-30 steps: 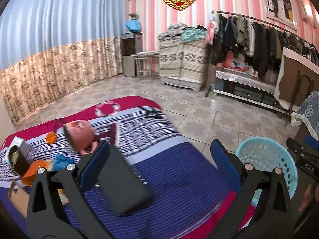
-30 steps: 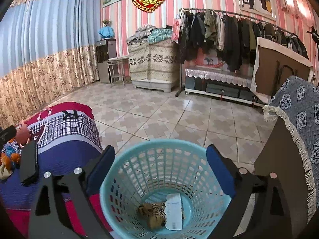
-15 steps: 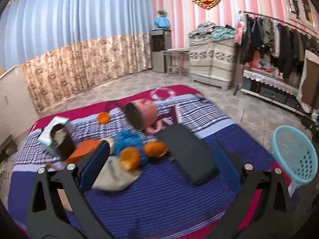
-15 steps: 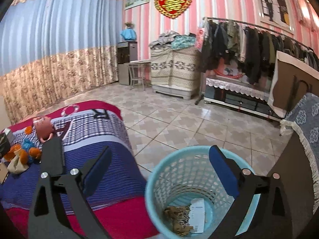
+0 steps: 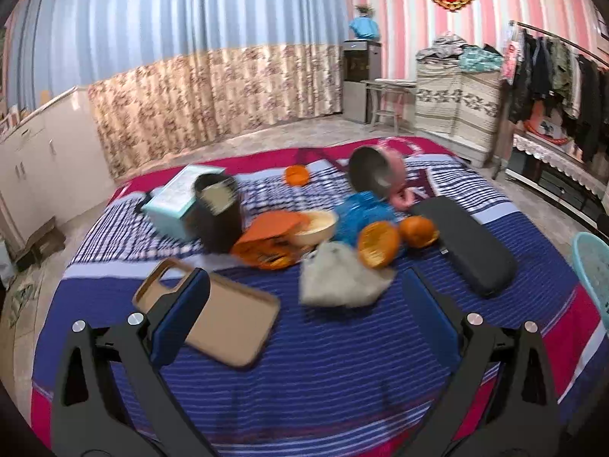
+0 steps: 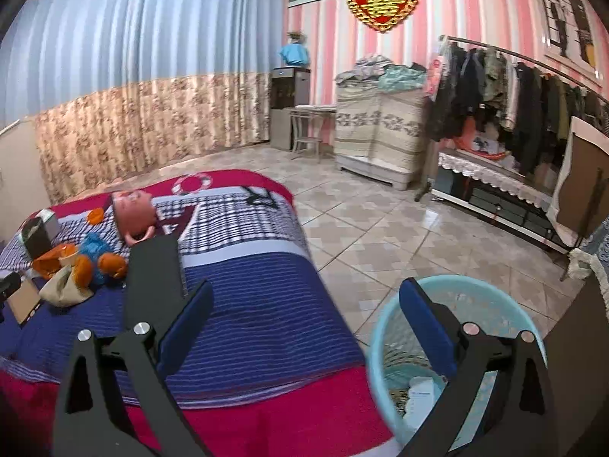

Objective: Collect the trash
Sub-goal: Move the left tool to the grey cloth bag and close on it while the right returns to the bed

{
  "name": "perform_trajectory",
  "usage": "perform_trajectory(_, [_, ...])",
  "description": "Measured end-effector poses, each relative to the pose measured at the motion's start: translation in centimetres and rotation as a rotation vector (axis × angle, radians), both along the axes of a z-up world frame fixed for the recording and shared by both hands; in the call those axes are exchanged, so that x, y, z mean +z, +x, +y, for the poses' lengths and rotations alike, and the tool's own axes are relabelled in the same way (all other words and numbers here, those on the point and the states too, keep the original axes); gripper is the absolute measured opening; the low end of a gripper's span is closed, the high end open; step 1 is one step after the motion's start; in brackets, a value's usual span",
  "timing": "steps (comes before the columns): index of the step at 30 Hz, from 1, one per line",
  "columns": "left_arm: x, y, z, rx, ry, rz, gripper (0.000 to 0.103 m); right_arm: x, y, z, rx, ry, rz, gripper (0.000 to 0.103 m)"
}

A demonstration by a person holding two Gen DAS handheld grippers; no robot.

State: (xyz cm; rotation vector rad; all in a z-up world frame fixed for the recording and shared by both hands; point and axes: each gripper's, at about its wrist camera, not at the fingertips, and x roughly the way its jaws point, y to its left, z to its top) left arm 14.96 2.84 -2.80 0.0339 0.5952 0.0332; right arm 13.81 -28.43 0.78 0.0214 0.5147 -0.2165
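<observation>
- Trash lies in a loose cluster on the blue, white and red striped bedspread (image 5: 342, 361): a crumpled grey-beige paper wad (image 5: 342, 278), two hollow orange peel halves (image 5: 378, 244) (image 5: 418, 230) just behind it, a crumpled blue wrapper (image 5: 361, 213) touching the peels, and a flattened orange packet (image 5: 272, 242).
- A smaller orange peel (image 5: 297, 175) sits apart, farther back on the bed.
- The left gripper (image 5: 304, 316) hovers over the near part of the bedspread with its blue-padded jaws spread wide and nothing between them; the paper wad lies just beyond the gap.
- A tan rectangular phone case (image 5: 228, 323) lies flat beside the left jaw, partly hidden by it.
- A cream bowl (image 5: 316, 226) rests tilted against the orange packet; a dark cylindrical cup (image 5: 217, 217) leans in front of a pale teal box (image 5: 179, 200).
- A pink mug (image 5: 375, 175) lies on its side, mouth toward the camera, behind the blue wrapper.
- A long black flat case (image 5: 464, 243) lies to the right of the peels, close to one of them.
- The right gripper (image 6: 304, 327) is also spread apart and empty, held above the bed's edge and the light blue perforated plastic basket (image 6: 491, 304) on the tiled floor (image 6: 380, 228).
- The basket stands just beside the bed and holds a white slip of paper (image 6: 420, 392) and some brownish scraps, partly hidden by the right jaw.
</observation>
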Motion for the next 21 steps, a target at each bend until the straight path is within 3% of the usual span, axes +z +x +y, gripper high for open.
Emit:
perform_trajectory(9, [-1.3, -0.4, 5.5, 0.103, 0.017, 0.009, 0.097, -1.3, 1.6, 3.5, 0.105, 0.072, 0.025, 0.096])
perform_trajectory(15, [-2.3, 0.3, 8.4, 0.133, -0.033, 0.039, 0.097, -2.6, 3.3, 6.7, 0.174, 0.057, 0.074, 0.096])
perform_trajectory(21, [-2.5, 2.1, 7.1, 0.090, -0.059, 0.056, 0.097, -3.3, 4.1, 8.1, 0.191, 0.024, 0.098, 0.096])
